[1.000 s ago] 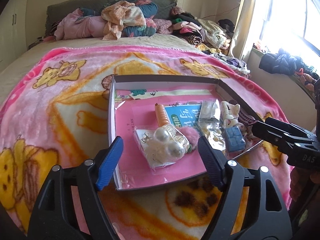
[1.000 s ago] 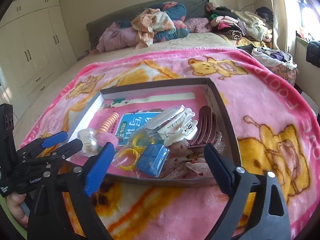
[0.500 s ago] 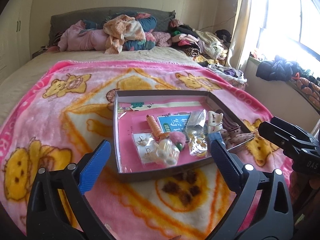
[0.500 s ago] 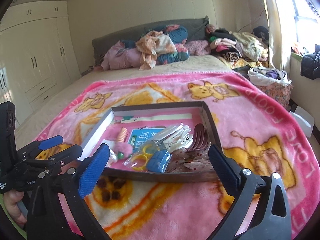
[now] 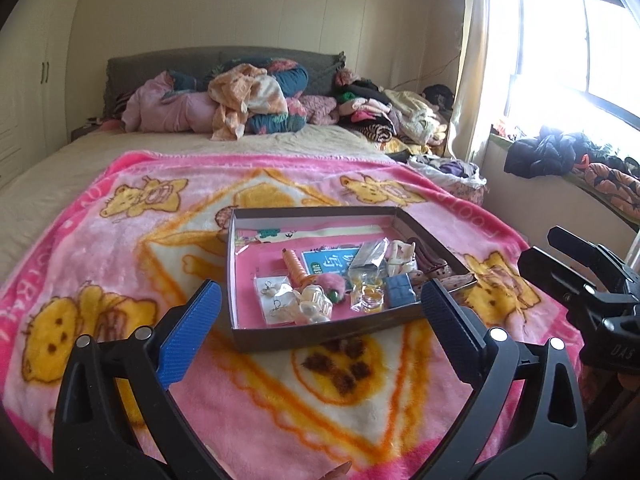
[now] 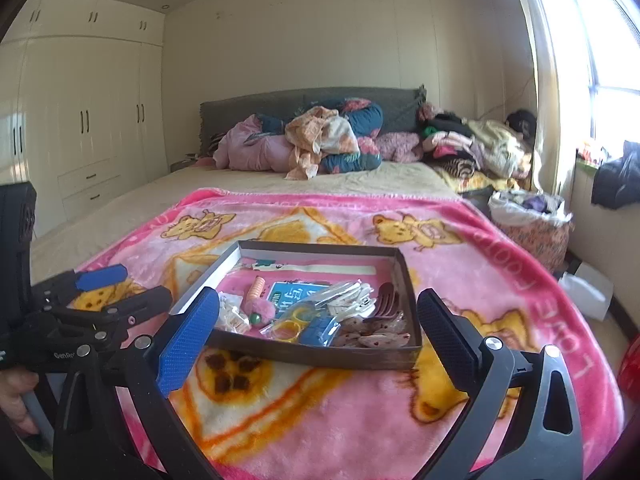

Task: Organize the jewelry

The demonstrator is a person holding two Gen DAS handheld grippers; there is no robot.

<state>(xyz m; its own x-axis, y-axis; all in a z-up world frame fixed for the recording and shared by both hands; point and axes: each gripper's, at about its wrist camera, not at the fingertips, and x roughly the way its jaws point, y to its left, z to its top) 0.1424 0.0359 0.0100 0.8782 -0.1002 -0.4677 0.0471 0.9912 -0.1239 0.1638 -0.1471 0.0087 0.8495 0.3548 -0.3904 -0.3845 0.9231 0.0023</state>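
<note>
on the bed, a pink blanket (image 5: 120,248) with yellow cartoon bears is spread out, and a shallow box (image 5: 308,338) lined in pink is set on it. the jewelry and hair bits are all kept inside that box: a clear packet of earrings (image 5: 276,300) at the near left, a pearl piece (image 5: 316,304) just beside it, a fuzzy pink pom (image 5: 332,284), an orange ribbed stick (image 5: 295,266), yellow rings in a bag (image 5: 370,294), a blue square (image 5: 400,290) and white hair clips (image 5: 402,258). a teal card (image 5: 330,262) with white characters is laid flat under them, too small to be read. "love" and "foot" can be made out along the blanket's edge in the right wrist view. "das" is printed on the right gripper (image 6: 316,324) body, "genro" on the left gripper (image 5: 320,332). both sets of fingers are spread wide and released, nothing gripped, held short of the box.
</note>
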